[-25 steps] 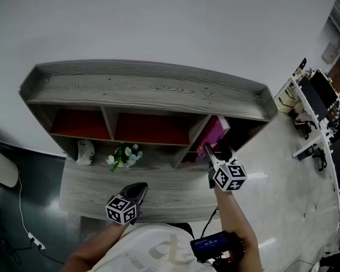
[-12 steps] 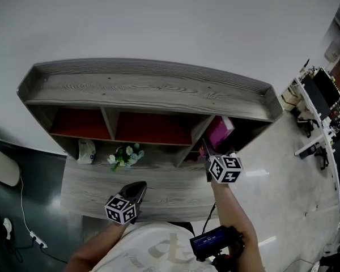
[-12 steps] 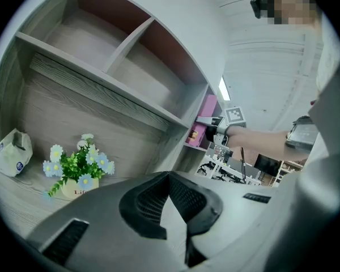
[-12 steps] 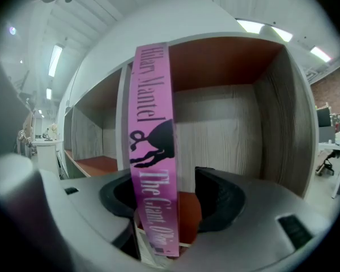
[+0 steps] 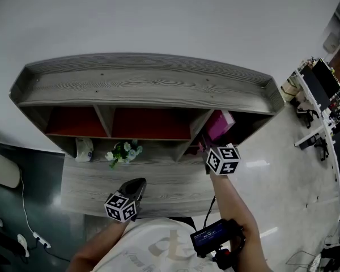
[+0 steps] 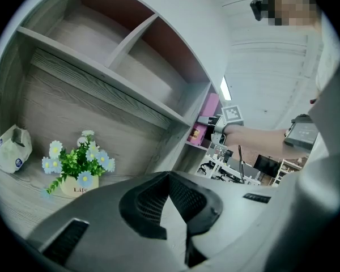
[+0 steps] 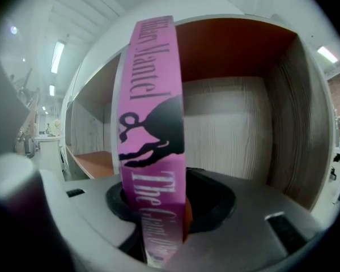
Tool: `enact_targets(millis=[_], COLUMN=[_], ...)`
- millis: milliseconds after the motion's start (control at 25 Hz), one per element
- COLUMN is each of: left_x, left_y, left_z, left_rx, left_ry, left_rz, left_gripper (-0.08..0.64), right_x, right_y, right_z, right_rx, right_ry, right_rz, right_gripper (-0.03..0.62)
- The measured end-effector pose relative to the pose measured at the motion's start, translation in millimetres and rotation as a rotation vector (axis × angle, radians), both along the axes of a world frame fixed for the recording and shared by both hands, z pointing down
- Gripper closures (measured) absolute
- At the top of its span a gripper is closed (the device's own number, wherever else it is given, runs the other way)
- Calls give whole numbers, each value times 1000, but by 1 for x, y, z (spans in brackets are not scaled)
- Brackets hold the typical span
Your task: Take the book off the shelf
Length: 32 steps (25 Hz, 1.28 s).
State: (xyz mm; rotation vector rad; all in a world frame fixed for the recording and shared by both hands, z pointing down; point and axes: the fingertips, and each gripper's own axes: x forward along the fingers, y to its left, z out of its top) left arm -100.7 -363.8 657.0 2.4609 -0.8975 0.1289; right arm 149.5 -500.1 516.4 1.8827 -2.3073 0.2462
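Note:
A pink book stands upright in the right compartment of the grey wooden shelf. Its spine, pink with black print, runs straight up between the jaws of my right gripper. Those jaws are closing, and both now lie against the sides of the spine. From the head view, the right gripper reaches into that compartment at the book's lower end. My left gripper is shut and holds nothing, hovering over the desk surface in front of the middle compartment. The left gripper view also catches the book far off.
A small pot of blue and white flowers and a white bag sit on the lower ledge at the left. The two red-backed compartments hold nothing. Desks with equipment stand at the far right.
The right gripper has pushed further into the right compartment, up to the book. The left gripper has stayed where it was.

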Motion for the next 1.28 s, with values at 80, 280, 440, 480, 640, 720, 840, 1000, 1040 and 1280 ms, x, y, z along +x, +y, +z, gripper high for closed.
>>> enact_targets(millis=[80, 280, 440, 480, 640, 720, 840, 1000, 1040, 1280], left_x=[0, -3, -9, -7, -1, 1, 3, 7, 8, 11], left_y=[-2, -12, -4, -3, -4, -5, -5, -6, -6, -8], left_z=[1, -2, 1, 2, 0, 0, 1, 3, 3, 6], left_rx=[3, 17, 15, 13, 17, 18, 14, 11, 10, 13], left_ry=[2, 14, 2, 2, 1, -2, -5, -6, -6, -3], left_rz=[-3, -24, -26, -23, -5, 1, 10, 23, 27, 41], left_gripper=[558, 558, 558, 558, 558, 558, 558, 558, 558, 558], right_x=[0, 2, -3, -2, 3, 2, 3, 3, 3, 2], right_y=[-2, -10, -4, -3, -2, -2, 0, 1, 1, 7], right_z=[0, 0, 4, 3, 2, 2, 1, -2, -2, -5], right_rx=[5, 4, 1, 1, 4, 7, 12, 25, 29, 48], right_ry=[4, 11, 5, 7, 3, -3, -6, -1, 1, 6], right_rz=[-5, -11, -46, -52, -61, -63, -67, -77, -79, -97], right_gripper=[436, 440, 442, 442, 443, 443, 443, 445, 445, 445])
